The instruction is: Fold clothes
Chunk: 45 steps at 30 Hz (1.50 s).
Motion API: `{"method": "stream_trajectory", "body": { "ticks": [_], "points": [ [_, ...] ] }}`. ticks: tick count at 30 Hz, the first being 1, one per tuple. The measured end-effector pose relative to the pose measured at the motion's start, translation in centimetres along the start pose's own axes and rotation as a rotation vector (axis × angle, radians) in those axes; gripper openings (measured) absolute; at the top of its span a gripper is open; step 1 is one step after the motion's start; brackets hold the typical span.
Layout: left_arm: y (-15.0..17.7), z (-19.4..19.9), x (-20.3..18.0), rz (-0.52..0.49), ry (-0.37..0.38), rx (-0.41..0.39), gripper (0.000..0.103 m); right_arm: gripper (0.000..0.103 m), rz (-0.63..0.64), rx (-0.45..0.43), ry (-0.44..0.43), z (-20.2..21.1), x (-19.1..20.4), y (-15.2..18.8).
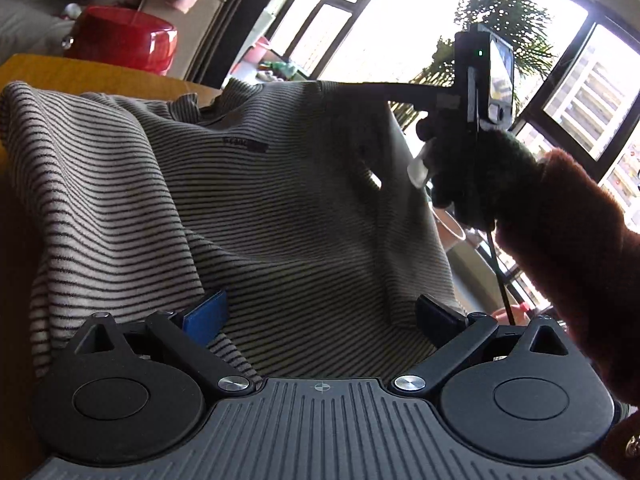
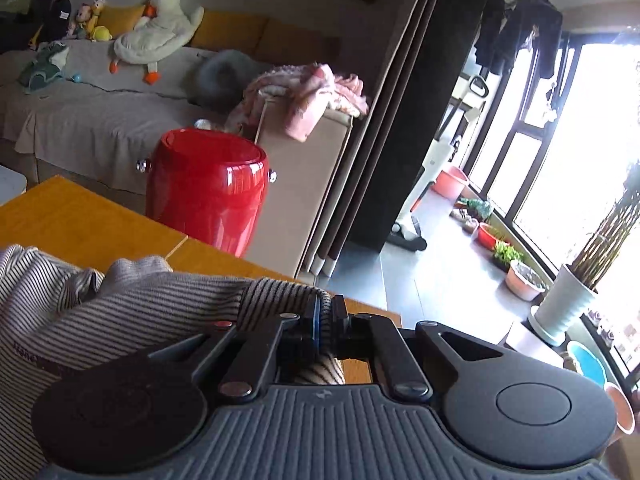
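On our left, the left gripper has its jaws spread wide apart, gripping nothing; the striped sweater hangs directly ahead of it and drapes down between the two fingers, with the blue pad of one finger lying against the cloth. The sweater's left side slumps over the wooden table, while its upper right edge is pulled up taut toward our right gripper, which shows dark against the window, held in our gloved right hand. Behind the table stands a red barrel-shaped stool.

From the right wrist view, the sweater sits low and to the left of the right gripper, bunched over the table. That gripper's jaws are pressed together on a rolled edge of the sweater, a fold of striped cloth pinched between the pads and a bit more showing beneath them. Beyond the table we see the red stool, a sofa carrying a plush goose, and to the right potted plants by the window.
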State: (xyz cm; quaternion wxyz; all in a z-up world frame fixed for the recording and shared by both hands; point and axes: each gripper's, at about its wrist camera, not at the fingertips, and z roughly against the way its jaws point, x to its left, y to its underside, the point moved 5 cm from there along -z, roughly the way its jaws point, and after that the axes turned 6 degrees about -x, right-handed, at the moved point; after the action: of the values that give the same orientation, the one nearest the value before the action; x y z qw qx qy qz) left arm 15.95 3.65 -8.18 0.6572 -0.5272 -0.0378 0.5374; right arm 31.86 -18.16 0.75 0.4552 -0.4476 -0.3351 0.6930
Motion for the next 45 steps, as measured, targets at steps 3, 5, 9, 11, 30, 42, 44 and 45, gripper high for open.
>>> {"method": "stream_trajectory", "body": {
  "ticks": [3,5,9,11,30,42,44,45],
  "points": [
    [0.1,0.1,0.0,-0.006,0.004,0.0,0.102,0.001,0.043,-0.006,0.039,-0.7,-0.4,-0.9],
    [0.3,0.1,-0.1,-0.017,0.006,0.003,0.102,0.0,0.088,0.015,0.081,-1.6,-0.8,-0.6],
    [0.6,0.5,-0.6,-0.041,0.009,0.014,0.102,0.0,0.004,0.1,0.059,-2.5,-2.6,1.7],
    [0.7,0.7,-0.7,-0.058,0.013,0.025,0.102,0.0,-0.087,0.104,-0.009,-1.5,-2.8,1.9],
    [0.3,1.0,0.2,-0.058,0.061,0.019,0.103,0.004,-0.256,0.3,-0.552,-6.0,15.6,-1.5],
    [-0.2,1.5,0.7,-0.002,0.093,0.001,0.103,0.005,-0.188,0.082,-0.33,-6.7,10.7,-7.0],
    [-0.2,1.4,0.7,-0.001,0.093,0.0,0.103,0.006,-0.205,0.108,-0.35,-5.6,9.3,-5.3],
    [-0.2,1.4,0.6,0.0,0.094,0.0,0.103,0.008,-0.205,0.127,-0.365,-4.8,8.6,-4.0]
  ]
}}
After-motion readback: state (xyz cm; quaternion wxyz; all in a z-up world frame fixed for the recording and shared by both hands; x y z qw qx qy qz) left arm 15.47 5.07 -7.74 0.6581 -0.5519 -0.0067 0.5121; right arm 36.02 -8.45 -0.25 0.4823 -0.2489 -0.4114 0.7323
